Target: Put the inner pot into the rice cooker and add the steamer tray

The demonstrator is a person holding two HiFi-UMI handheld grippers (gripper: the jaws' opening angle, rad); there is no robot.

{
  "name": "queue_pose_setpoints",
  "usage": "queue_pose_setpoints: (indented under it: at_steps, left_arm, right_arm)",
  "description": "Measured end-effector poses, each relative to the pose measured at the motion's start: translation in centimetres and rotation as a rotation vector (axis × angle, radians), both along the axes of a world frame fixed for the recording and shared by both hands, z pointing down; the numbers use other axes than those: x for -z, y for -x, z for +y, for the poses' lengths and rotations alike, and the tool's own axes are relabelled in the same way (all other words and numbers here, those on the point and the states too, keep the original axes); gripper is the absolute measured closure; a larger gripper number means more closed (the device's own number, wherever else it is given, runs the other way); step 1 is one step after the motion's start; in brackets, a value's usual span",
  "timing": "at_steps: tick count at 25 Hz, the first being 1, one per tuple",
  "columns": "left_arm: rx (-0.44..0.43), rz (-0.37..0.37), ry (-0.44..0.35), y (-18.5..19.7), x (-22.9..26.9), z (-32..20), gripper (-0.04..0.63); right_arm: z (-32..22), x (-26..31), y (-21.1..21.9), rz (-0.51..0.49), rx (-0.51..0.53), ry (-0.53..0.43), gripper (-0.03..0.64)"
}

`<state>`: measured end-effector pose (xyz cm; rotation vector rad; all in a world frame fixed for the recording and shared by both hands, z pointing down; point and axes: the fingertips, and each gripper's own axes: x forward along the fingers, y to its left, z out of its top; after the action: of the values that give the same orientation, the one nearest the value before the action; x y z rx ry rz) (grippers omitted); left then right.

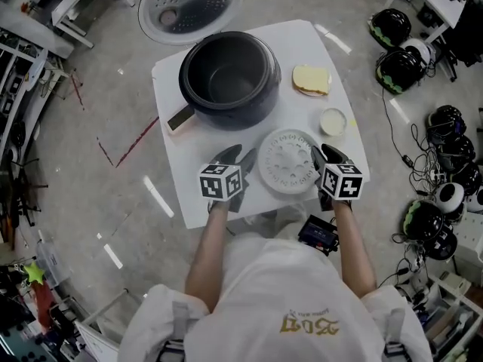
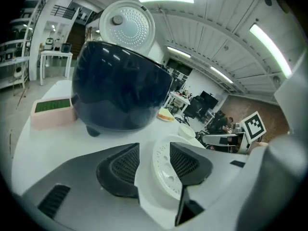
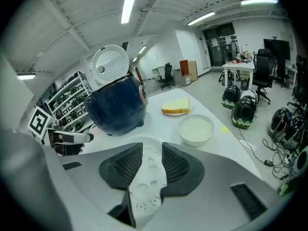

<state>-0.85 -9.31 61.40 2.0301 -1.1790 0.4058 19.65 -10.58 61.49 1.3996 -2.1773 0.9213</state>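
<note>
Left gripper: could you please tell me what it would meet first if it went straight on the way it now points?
Most likely the white steamer tray: its rim sits between the open jaws of the left gripper, so it would slide onto that first.

White table [image 1: 189, 164], 5 things sitting on it:
- dark rice cooker [image 1: 230, 78] at far side, lid flipped open past far edge
- pinkish block [image 1: 179, 119] w/ green top, just beside cooker on left
- white steamer tray [image 1: 287, 162] lying flat near front edge
- small white bowl [image 1: 333, 121] by right edge
- yellow slice [image 1: 311, 80] on plate, right of cooker
</note>
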Motion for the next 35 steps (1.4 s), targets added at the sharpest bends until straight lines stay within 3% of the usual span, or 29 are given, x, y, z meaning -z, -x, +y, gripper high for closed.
queue_pose_setpoints:
  at_steps: [10,21,24,29,35]
  left_arm:
    - [-0.041,-0.006,0.114,-2.2,-4.3,1.0,0.387]
    - [-0.054,-0.007,0.171,-3.2,-6.6,1.7,0.391]
    - [-0.071,-0.021,0.214,-3.3,-7.8,2.1,0.414]
    - [-0.083,0.059,0.267,-4.2,-7.6,2.3,0.498]
    - [-0.081,0.046,0.279,-3.9,-7.7,2.2,0.505]
  right_arm:
    - [1.8,-4.7,-2.1,0.049,-0.017,0.104,0.472]
    - [2.6,-6.9,-2.9,0.071,-0.033,0.158,0.472]
    - [2.8,-7.2,-3.1,0.073,-0.034,0.170,0.476]
    - [2.8,-7.5,-2.8,0.076,-0.025,0.175,0.511]
    - [2.8,-7.6,-2.5,0.062,-0.031,0.198,0.534]
